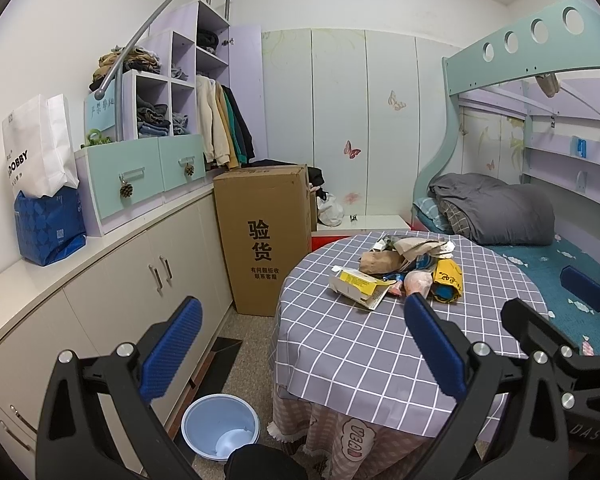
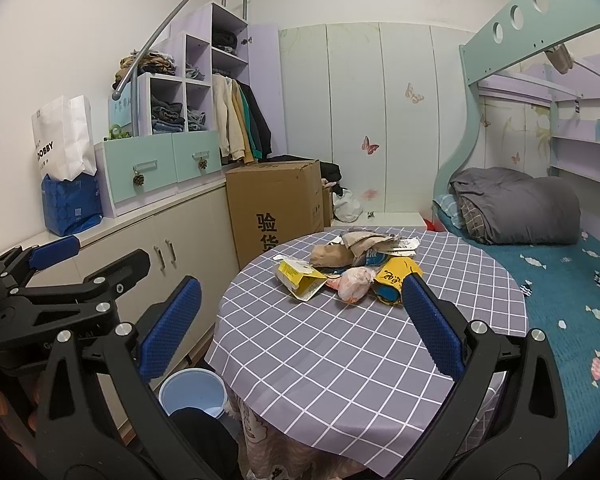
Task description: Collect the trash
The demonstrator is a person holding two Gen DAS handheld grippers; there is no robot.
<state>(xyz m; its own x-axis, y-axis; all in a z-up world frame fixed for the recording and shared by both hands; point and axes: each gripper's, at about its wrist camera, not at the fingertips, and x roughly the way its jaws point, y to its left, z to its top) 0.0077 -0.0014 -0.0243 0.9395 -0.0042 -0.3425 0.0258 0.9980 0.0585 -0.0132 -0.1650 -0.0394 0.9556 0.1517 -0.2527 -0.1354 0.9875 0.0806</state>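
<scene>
I held both claws above the near edge of the round desk (image 1: pixel 340 344), which was covered by a grey cloth with a white grid. My left claw (image 1: pixel 304 348) had its blue-padded fingers spread wide with nothing between them; it hung over the desk's left edge and the floor beside it. My right claw (image 2: pixel 300 328) was likewise spread wide and empty, over the near part of the cloth. In the right wrist view the left claw appeared at the left, apart from the right one.

The trash sat in one heap on the far half of the desk, well apart from both claws. I noted a flattened yellow-and-white carton (image 1: pixel 360 286) at the left of the heap, a crumpled brown paper bag (image 1: pixel 380 262) behind it, a pink crumpled wrapper (image 1: pixel 418 284) in the middle front, and a yellow-and-blue snack packet (image 1: pixel 448 282) at the right. Loose paper scraps (image 1: pixel 416 246) lay on top at the rear. The pieces touched or overlapped one another.

A light-blue bin (image 1: pixel 220 426) stood on the floor just beside the desk's left side, below the left claw; something white lay at its bottom. A tall cardboard box (image 1: pixel 266 236) stood on the floor beyond the desk, against the low cabinets (image 1: pixel 132 276). A bunk bed (image 1: pixel 540 248) with a grey folded quilt ran along the desk's right side.
</scene>
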